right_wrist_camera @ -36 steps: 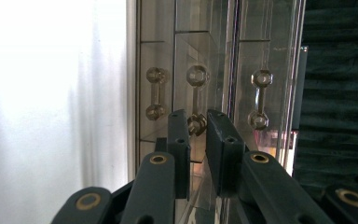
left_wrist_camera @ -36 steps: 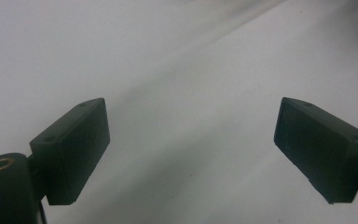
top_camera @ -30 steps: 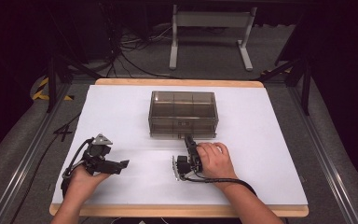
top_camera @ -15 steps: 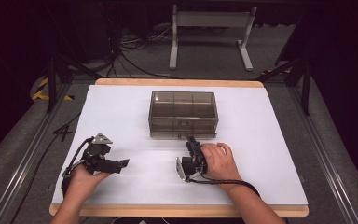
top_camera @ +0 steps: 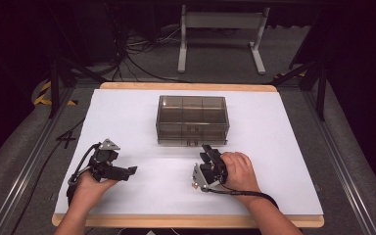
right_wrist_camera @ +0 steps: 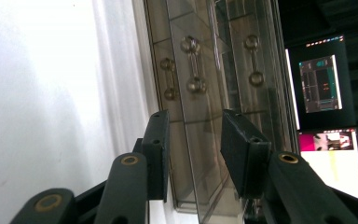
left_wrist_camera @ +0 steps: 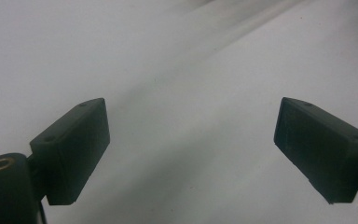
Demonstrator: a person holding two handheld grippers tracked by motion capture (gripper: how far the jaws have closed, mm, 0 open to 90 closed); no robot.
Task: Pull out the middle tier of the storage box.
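**High view: right gripper at the front of the drawer box, left gripper idle**

High view shows a white table (top_camera: 127, 117) with a smoky, see-through drawer box (top_camera: 192, 120) standing near its middle, toward the far edge. The box has compartments on top and two drawer fronts facing the person, each with a small handle.

The right gripper (top_camera: 206, 155) lies on its side just in front of the box, its tips near the lower right part of the front but apart from it. The right hand (top_camera: 237, 171) holds it from behind, and a cable trails back along the forearm. In the right gripper view the two black jaws stand partly spread and have just been opening. Between them I see the box front (right_wrist_camera: 200, 93) with its handles (right_wrist_camera: 193, 65) farther off, turned sideways by the roll of the hand. The pads press on nothing.

The left gripper (top_camera: 127, 171) rests well to the left of the box, near the table's front edge, pointing right, with the left hand (top_camera: 90, 183) behind it. In the left gripper view its jaws are spread wide over bare white table (left_wrist_camera: 191, 93), with nothing between them.
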